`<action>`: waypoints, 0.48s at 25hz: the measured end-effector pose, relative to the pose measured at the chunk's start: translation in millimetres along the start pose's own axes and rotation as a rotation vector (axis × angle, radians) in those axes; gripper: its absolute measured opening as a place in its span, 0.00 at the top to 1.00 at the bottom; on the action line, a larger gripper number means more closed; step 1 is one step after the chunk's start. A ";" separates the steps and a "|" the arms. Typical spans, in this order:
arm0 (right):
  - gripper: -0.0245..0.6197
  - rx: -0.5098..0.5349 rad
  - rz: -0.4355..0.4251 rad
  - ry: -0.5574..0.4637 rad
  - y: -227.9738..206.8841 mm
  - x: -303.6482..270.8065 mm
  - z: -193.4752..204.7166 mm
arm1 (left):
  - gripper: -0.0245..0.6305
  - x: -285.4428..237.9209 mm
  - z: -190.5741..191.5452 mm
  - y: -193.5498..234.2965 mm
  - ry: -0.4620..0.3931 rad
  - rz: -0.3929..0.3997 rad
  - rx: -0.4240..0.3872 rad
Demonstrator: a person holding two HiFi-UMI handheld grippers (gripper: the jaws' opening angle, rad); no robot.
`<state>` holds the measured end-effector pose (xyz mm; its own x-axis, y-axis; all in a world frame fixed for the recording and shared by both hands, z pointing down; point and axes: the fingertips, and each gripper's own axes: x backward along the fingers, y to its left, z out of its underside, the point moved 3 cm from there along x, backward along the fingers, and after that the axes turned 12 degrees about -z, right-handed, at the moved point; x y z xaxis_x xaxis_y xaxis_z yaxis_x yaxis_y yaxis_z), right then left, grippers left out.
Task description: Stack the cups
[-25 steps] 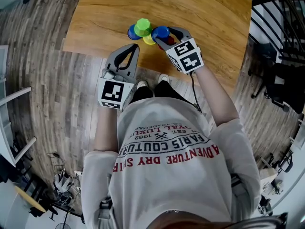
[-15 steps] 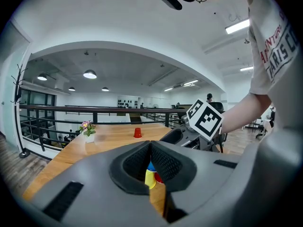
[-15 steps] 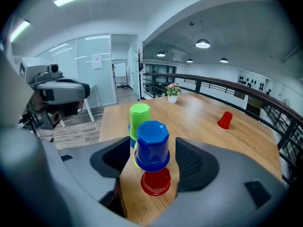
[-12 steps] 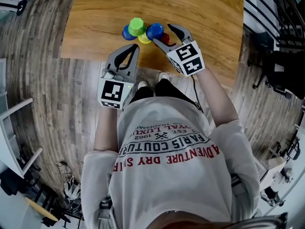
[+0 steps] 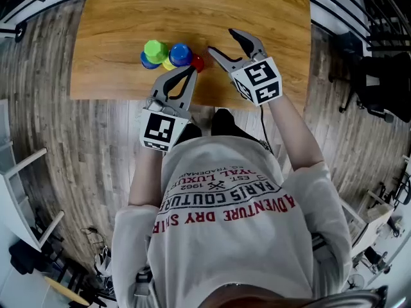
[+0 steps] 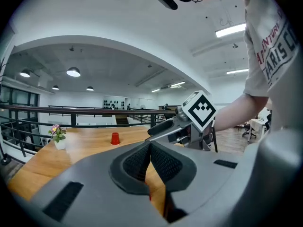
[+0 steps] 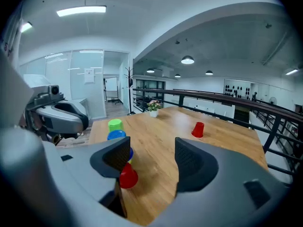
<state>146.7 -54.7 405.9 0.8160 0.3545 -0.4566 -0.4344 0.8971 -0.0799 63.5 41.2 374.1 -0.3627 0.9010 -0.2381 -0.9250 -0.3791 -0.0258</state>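
Where the cups sit: green cup point(image 5: 155, 49), blue cup point(image 5: 180, 53) and red cup point(image 5: 197, 63) bunched near the table's point(image 5: 270, 5) front edge.
Left gripper point(image 5: 190, 72): jaws together, empty, near the red cup.
Right gripper point(image 5: 220, 40): jaws wide apart, just been opening, nothing between them, beside the red cup.
Far cup: second red cup point(image 7: 198, 129) stands alone, well apart.

The person's shirt point(image 5: 225, 230) reads "PARIS COUTURE" and "ADVENTURE DRY"
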 end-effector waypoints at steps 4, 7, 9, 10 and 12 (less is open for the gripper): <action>0.51 -0.025 -0.007 0.018 -47.4 8.3 8.5 | 0.94 -40.4 -1.5 -23.6 0.008 -0.005 0.053; 0.53 -0.036 -0.018 0.038 -83.5 11.3 14.6 | 0.94 -77.6 -6.4 -38.4 0.018 -0.034 0.073; 0.57 -0.022 -0.008 0.044 -109.5 14.0 15.2 | 0.94 -101.7 -12.7 -45.3 0.012 -0.070 0.094; 0.57 -0.017 -0.005 0.046 -122.2 13.8 14.9 | 0.94 -113.0 -14.8 -47.1 0.009 -0.087 0.107; 0.57 -0.016 -0.010 0.045 -146.2 10.3 13.5 | 0.94 -133.7 -17.4 -49.6 0.008 -0.112 0.117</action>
<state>223.8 -178.7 424.9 0.8022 0.3332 -0.4955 -0.4332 0.8959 -0.0989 159.9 -64.1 390.3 -0.2562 0.9343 -0.2478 -0.9666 -0.2490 0.0604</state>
